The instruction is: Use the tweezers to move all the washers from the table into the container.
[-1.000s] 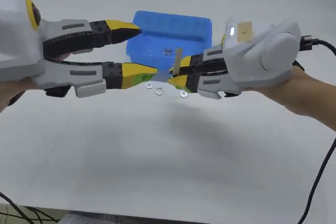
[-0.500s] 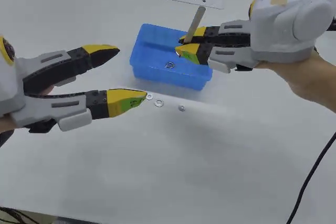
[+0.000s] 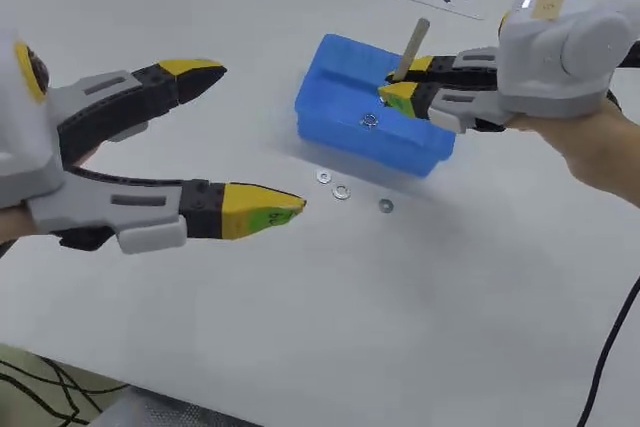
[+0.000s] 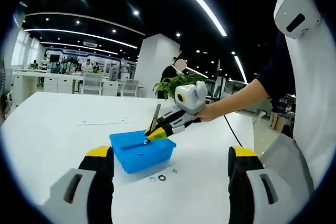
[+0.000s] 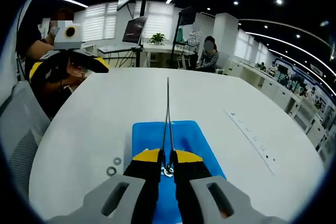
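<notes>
Right gripper (image 3: 400,95) is pinching slim metal tweezers (image 3: 412,45) over the rectangular blue plastic container (image 3: 360,149), long axis tilting steeply, free end pointing up. Left gripper (image 3: 255,138) is hanging spread wide. Three flat ring washers (image 3: 341,191) are lying on the white table (image 3: 300,307) beside the container.

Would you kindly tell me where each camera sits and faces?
Head view: headset, down at the blue container; left tool and right tool show.
Left gripper view: on left tool, facing the container; own open jaws show.
Right gripper view: on right tool, along its tweezers; own jaws show.
All share the container.
</notes>
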Tool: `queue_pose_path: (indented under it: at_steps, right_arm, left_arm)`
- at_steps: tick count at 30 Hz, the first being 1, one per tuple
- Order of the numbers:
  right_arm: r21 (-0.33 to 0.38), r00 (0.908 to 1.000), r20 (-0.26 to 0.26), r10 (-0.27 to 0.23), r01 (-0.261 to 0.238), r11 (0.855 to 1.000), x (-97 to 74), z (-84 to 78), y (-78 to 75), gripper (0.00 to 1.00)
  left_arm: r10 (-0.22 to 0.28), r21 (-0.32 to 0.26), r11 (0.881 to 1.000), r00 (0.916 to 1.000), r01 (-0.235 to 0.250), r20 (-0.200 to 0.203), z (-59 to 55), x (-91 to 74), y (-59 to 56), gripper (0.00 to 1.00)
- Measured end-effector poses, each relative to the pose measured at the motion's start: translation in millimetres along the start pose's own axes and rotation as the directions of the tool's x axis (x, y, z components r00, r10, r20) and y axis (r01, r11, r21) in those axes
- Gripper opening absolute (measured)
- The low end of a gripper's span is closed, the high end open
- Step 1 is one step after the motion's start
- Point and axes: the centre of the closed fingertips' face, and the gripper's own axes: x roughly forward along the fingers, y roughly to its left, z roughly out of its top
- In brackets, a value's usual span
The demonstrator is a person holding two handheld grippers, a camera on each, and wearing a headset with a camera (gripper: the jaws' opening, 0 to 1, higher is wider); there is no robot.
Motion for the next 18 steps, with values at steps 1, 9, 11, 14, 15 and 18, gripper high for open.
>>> queue_pose_path:
  at_steps: [1,9,11,14,15,18]
  right_arm:
    - [0.006,1.0000,0.002,-0.003,0.002,1.000,1.6,-0.6,-0.9,0.10]
    - [0.044,0.9993,-0.034,-0.015,0.017,0.999,9.9,-21.6,-5.1,0.10]
    - [0.039,0.9989,-0.044,-0.013,0.015,0.999,8.3,-25.1,-4.2,0.10]
    - [0.045,0.9990,-0.043,-0.009,0.011,0.999,5.7,-27.4,-3.9,0.10]
    - [0.044,0.9990,-0.043,-0.009,0.011,0.999,4.9,-28.0,-3.4,0.10]
    - [0.044,0.9990,-0.045,-0.003,0.005,0.999,3.5,-30.0,-2.7,0.10]
  left_arm:
    - [-0.001,0.000,1.000,1.0000,0.001,-0.001,-0.4,0.1,-0.8,0.97]
    - [0.000,0.009,1.000,0.9993,0.001,-0.039,-6.4,4.1,-8.5,0.99]
    - [0.009,0.004,1.000,0.9995,-0.008,-0.031,-4.7,4.1,-8.5,0.99]
    - [0.016,-0.005,1.000,0.9995,-0.016,-0.027,-4.5,4.3,-9.1,0.99]
    - [0.016,-0.006,1.000,0.9994,-0.017,-0.030,-5.2,4.7,-9.7,0.99]
    - [0.015,0.000,1.000,0.9990,-0.015,-0.043,-7.7,7.2,-12.3,0.99]
